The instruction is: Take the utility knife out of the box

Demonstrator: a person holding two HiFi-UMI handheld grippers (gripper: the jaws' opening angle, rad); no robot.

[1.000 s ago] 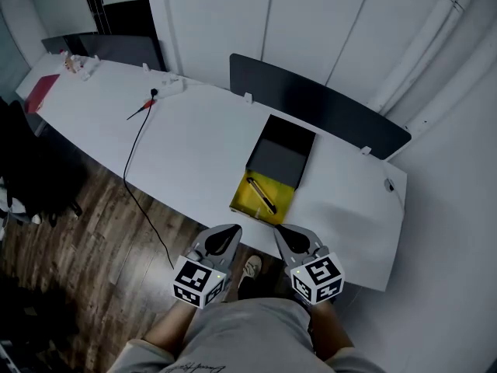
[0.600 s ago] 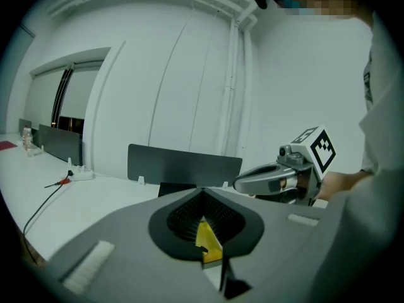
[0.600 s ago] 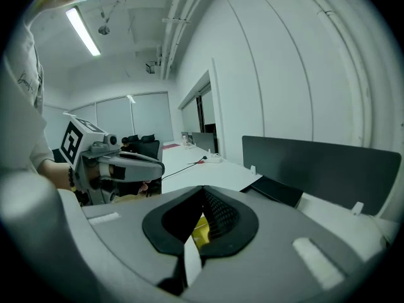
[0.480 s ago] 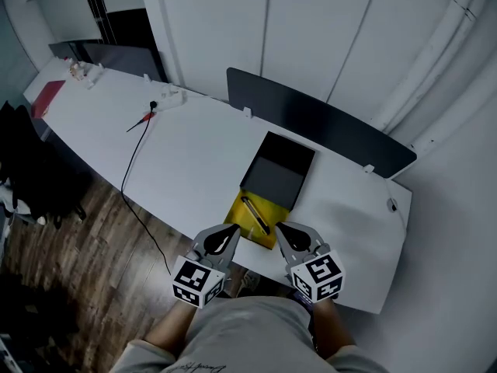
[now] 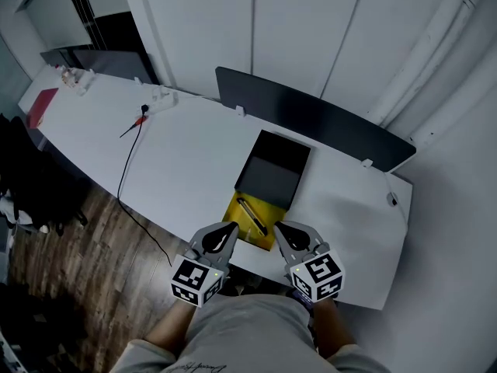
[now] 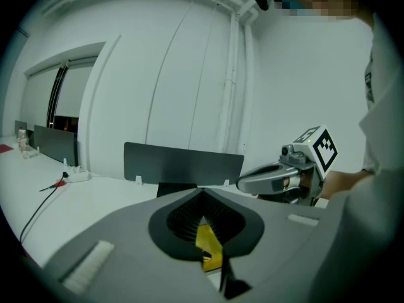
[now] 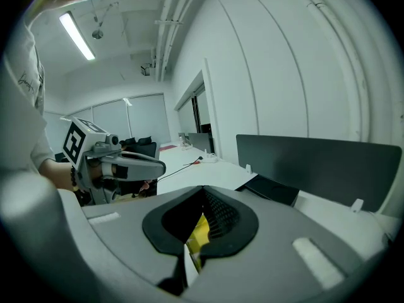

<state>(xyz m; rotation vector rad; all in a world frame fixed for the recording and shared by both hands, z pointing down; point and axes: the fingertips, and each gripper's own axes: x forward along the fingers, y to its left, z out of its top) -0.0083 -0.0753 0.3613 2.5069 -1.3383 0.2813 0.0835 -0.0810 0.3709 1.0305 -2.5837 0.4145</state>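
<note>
Surface (image 5: 186,154) space is plentiful from my seat: the long white top runs away up-left, mostly bare, with wooden floor (image 5: 70,239) beyond its near edge on the left and a white wall (image 5: 311,29) behind. A dark divider panel (image 5: 311,119) stands along the far edge and closes off that side. The box (image 5: 272,169) lies open between the panel and the near edge, its black half farther off and its yellow half right at the near edge. The utility knife (image 5: 251,216) lies slantwise in the yellow half, apart from both grippers. A thin black cable (image 5: 124,177) crosses the surface well to the left of the box and drops over the near edge.

I have the left gripper (image 5: 230,230) and right gripper (image 5: 281,230) hovering at the near edge, flanking the yellow half. On each, the fingers (image 6: 120,245) are pressed together with nothing between them.
</note>
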